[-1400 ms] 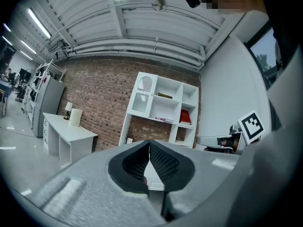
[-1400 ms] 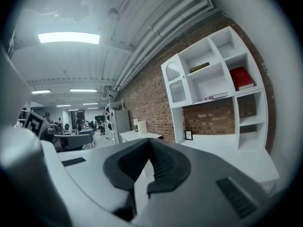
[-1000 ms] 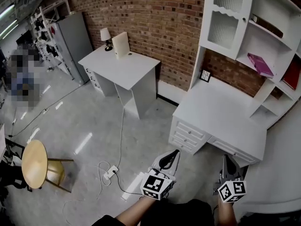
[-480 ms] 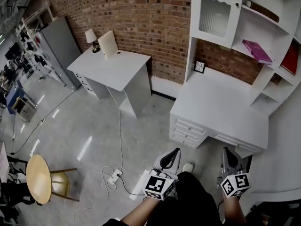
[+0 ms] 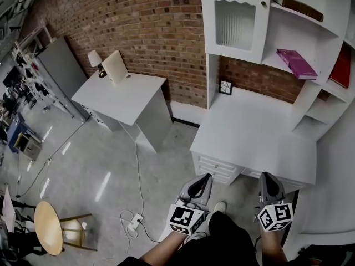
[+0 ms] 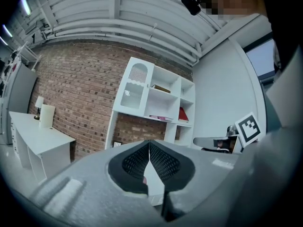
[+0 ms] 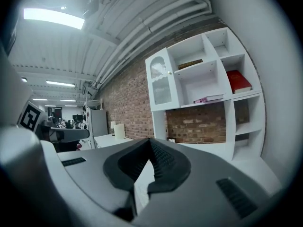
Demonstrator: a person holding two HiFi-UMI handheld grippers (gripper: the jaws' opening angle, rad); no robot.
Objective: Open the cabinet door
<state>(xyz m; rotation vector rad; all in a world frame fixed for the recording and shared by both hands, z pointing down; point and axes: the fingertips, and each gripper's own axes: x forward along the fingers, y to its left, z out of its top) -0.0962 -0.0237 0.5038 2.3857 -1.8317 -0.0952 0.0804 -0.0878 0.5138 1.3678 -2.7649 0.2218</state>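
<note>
The white hutch's glass-paned cabinet door [image 5: 233, 22] is closed, with a small knob [image 5: 264, 4] on its right edge. It stands over the white desk [image 5: 260, 140]. My left gripper [image 5: 206, 177] and right gripper [image 5: 267, 176] are held side by side, low and short of the desk's front edge. Both are shut and hold nothing. In the left gripper view the door [image 6: 134, 87] is far beyond the closed left gripper [image 6: 149, 143]. In the right gripper view the door [image 7: 161, 86] and its knob [image 7: 169, 72] stand well ahead of the closed right gripper [image 7: 150, 141].
Open shelves hold a purple book [image 5: 295, 62] and a red book [image 5: 344, 65]. A small frame [image 5: 224, 86] leans at the desk's back. A second white table [image 5: 119, 96] with a lamp [image 5: 95, 57] stands left. A power strip [image 5: 135, 221] and a round stool [image 5: 47, 234] are on the floor.
The desk and hutch have come nearer and shifted left in the head view. Both grippers have moved toward the desk and stayed shut.
</note>
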